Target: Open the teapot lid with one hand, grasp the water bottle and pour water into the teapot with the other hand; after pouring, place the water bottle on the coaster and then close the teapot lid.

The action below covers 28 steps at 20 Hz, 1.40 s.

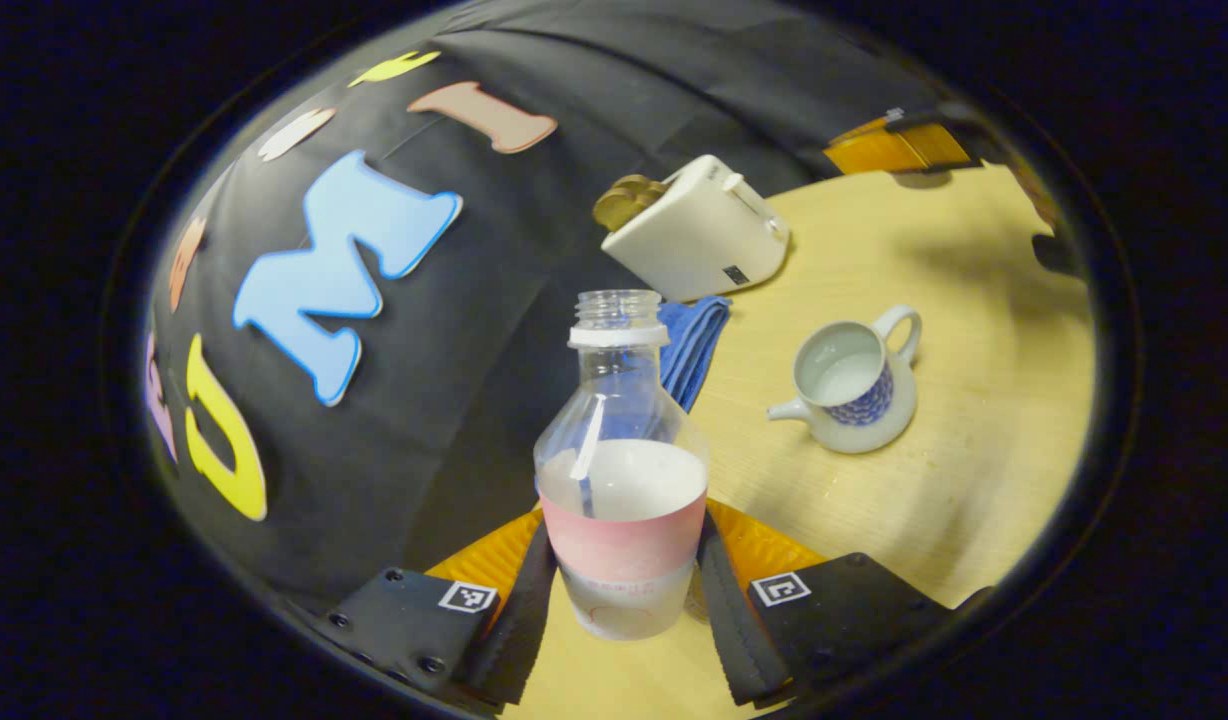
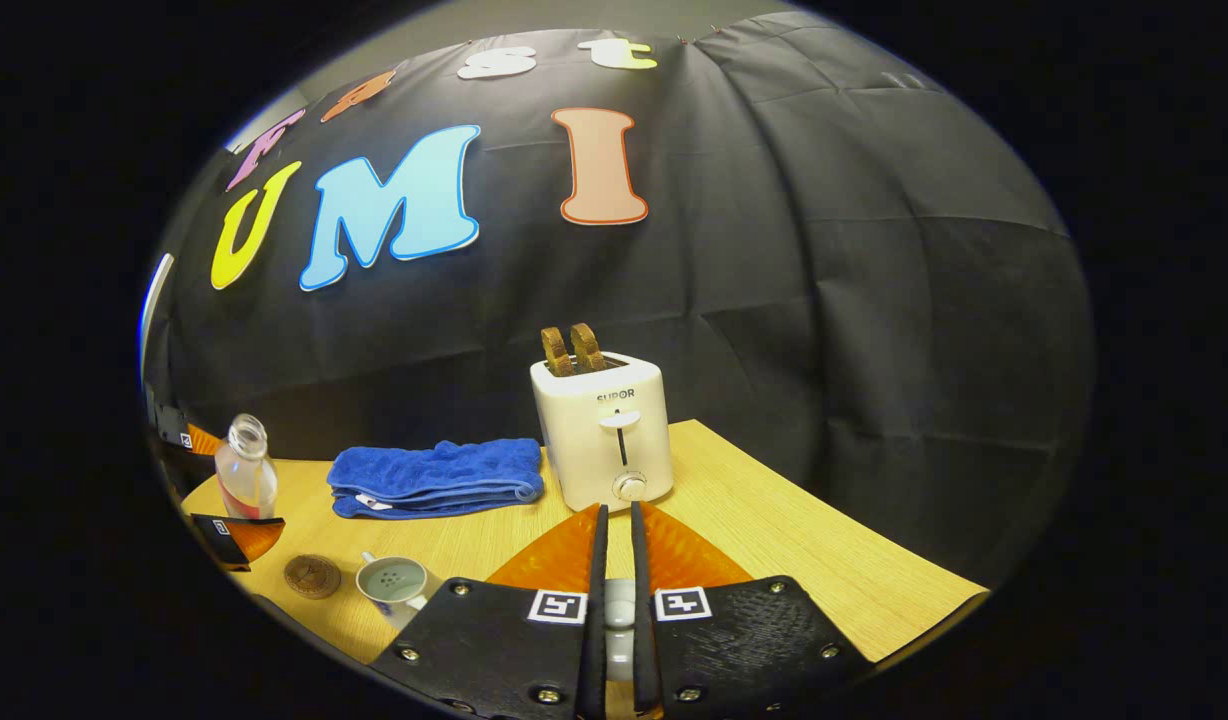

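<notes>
Left gripper view: the left gripper (image 1: 624, 590) is clamped on the water bottle (image 1: 622, 470), both fingers pressing its labelled lower part; the bottle is uncapped, upright and partly filled. The open teapot (image 1: 854, 385) sits on the wooden table (image 1: 974, 470) at 2 o'clock from the bottle, the toaster (image 1: 699, 232) at 12 o'clock beyond a blue towel (image 1: 689, 345).

Right gripper view: the right gripper (image 2: 615, 610) has its fingers nearly together on a small pale thing, probably the teapot lid (image 2: 619, 605). The toaster stands at 12 o'clock; teapot and coaster (image 2: 311, 576) lie at 9 o'clock.
</notes>
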Tool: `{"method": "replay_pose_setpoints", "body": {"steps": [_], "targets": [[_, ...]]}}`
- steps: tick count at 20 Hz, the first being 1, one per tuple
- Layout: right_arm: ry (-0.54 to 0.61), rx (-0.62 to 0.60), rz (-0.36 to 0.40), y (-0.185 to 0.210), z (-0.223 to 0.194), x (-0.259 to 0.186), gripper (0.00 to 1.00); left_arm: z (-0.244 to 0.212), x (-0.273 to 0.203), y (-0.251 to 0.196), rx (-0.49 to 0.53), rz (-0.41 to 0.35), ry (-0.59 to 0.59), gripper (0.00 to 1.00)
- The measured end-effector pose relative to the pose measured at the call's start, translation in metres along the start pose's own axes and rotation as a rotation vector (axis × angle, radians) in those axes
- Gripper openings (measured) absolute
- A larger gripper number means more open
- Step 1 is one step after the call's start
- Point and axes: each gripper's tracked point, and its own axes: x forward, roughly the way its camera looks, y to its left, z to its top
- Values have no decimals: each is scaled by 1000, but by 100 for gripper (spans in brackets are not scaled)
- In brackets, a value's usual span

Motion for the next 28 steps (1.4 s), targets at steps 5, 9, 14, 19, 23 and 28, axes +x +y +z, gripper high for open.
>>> {"method": "replay_pose_setpoints", "body": {"steps": [5,9,14,19,23,28], "targets": [[8,9,13,4,-3,1,10,-12,22,-15,-319,6,-26,84],[9,2,17,7,-4,1,10,-10,24,-19,-477,20,-61,84],[8,-14,23,12,-3,0,10,-7,31,-24,-624,34,-104,84],[7,-16,25,13,-4,0,11,-5,39,-21,-732,64,-145,84],[11,-22,28,15,-5,1,11,-4,40,-22,-749,67,-150,84],[20,-25,29,16,-7,2,10,-5,40,-24,-753,68,-143,86]]}}
